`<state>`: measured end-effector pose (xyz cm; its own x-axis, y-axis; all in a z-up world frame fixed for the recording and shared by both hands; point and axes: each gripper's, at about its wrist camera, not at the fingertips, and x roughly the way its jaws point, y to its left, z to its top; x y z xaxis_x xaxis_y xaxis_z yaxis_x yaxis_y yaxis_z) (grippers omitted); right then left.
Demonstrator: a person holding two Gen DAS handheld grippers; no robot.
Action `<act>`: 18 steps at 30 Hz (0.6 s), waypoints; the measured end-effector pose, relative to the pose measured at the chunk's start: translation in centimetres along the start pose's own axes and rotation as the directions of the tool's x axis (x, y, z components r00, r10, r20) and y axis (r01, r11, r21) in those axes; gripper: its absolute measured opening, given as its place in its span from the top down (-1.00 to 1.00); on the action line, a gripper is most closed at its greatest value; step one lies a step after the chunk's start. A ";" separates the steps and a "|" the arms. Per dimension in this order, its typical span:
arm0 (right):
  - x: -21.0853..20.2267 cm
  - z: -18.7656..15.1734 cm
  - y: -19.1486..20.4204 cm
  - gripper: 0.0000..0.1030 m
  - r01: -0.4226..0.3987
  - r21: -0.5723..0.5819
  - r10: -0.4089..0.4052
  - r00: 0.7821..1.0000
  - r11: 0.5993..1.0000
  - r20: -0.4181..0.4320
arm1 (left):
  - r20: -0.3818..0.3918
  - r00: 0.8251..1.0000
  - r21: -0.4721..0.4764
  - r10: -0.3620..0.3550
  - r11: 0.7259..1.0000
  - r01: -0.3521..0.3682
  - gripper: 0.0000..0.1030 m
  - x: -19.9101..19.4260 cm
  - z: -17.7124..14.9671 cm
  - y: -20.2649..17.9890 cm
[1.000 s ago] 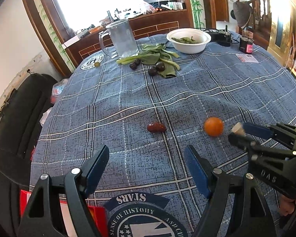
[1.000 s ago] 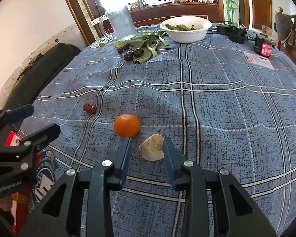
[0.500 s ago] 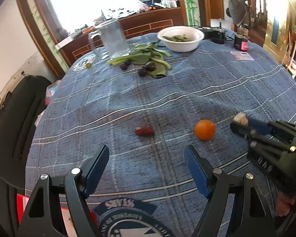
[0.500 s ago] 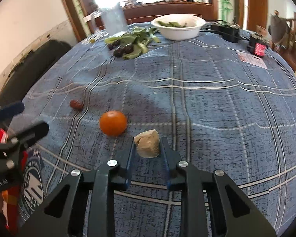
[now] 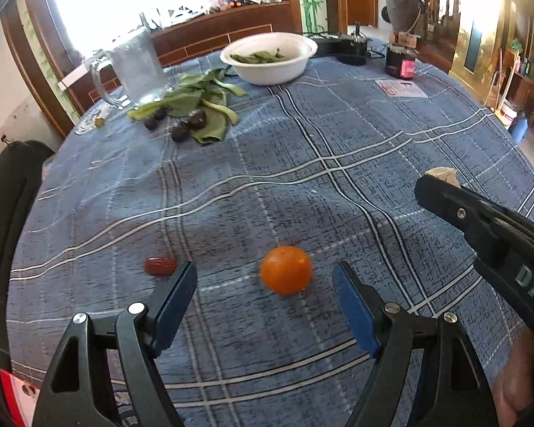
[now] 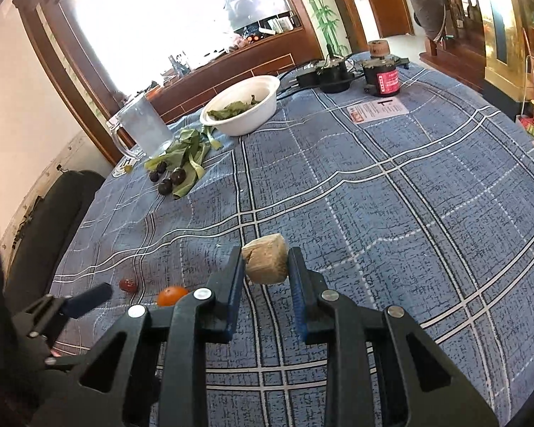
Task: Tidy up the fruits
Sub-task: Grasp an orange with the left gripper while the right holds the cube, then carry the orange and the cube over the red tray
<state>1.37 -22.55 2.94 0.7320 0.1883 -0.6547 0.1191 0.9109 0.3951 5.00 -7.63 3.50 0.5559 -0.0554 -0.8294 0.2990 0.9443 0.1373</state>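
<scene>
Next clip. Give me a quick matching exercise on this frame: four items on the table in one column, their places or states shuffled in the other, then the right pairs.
Things:
1. orange
2. beige chunk
3. red date
4. white bowl

Places or states:
A. holds green leaves, at the far side of the table
B. lies on the cloth just outside the left hand-held gripper's left finger
C. pinched in the right hand-held gripper
D. lies on the cloth ahead of the open left hand-held gripper, between its fingertips

Pairs: 1-D, 2-C, 3-B, 4-A

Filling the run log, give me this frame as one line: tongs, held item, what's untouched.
left tongs: open, around orange, not gripping | right tongs: shut on beige chunk, lifted | red date: untouched on tablecloth
</scene>
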 end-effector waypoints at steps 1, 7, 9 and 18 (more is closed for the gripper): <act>0.1 0.1 0.0 0.48 -0.002 0.001 0.002 1.000 1.000 -0.002 | -0.007 1.000 -0.002 0.003 1.000 -0.003 -0.52 0.4 0.0 -0.1; 0.0 -0.1 0.1 0.48 -0.012 0.007 0.012 1.000 1.000 -0.012 | -0.041 0.998 -0.048 -0.056 0.997 0.054 0.21 2.1 0.0 0.1; 0.1 -0.1 0.2 0.49 -0.010 0.002 0.010 1.000 1.000 -0.011 | -0.038 0.996 -0.063 -0.084 0.995 0.082 0.40 2.2 0.1 0.2; -0.2 -0.3 0.6 0.48 -0.024 -0.022 0.024 1.000 0.999 0.000 | 0.042 0.998 -0.100 -0.043 0.994 0.047 0.41 -2.6 -1.3 1.2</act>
<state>1.09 -21.93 3.12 0.7346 0.2104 -0.6451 0.0868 0.9138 0.3968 2.89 -5.88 5.12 0.5745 -0.1098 -0.8111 0.2459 0.9683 0.0431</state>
